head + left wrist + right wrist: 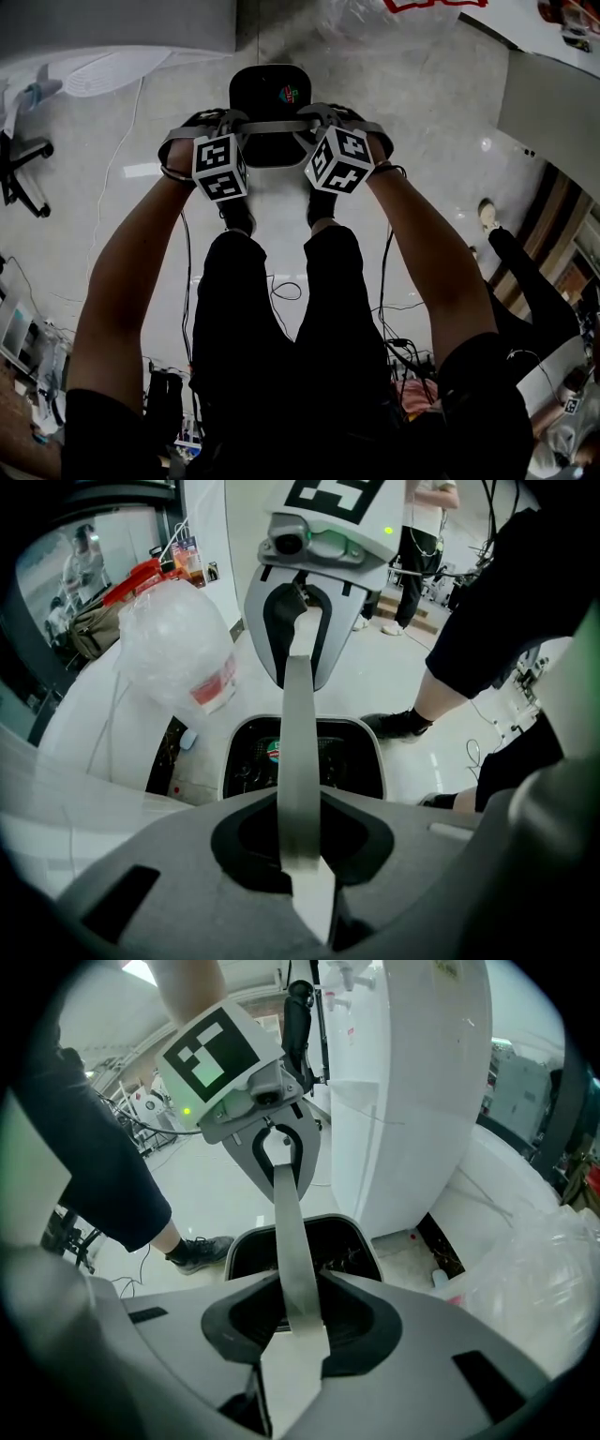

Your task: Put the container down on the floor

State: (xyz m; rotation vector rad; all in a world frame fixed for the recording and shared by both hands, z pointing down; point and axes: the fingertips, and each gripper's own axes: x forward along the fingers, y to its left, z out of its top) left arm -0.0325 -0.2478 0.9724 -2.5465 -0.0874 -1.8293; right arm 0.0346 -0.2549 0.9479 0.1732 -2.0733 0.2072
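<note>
A black container (270, 89) with a grey strap handle (274, 126) sits low over the pale floor just beyond the person's shoes; whether it touches the floor I cannot tell. My left gripper (228, 122) and right gripper (324, 116) face each other, one at each end of the handle. In the left gripper view the handle (298, 752) runs from my left gripper (302, 855) to the right gripper (298, 621), above the container (246, 761). The right gripper view mirrors this: the handle (292, 1241) sits in my right gripper (298, 1330), with the left gripper (279, 1152) opposite. Both look shut on it.
A large plastic-wrapped water bottle (178, 649) lies close beside the container. A tall white cabinet (412, 1091) stands on the other side. Cables (281, 291) trail over the floor by the person's shoes (236, 217). An office chair (23, 169) is at the left.
</note>
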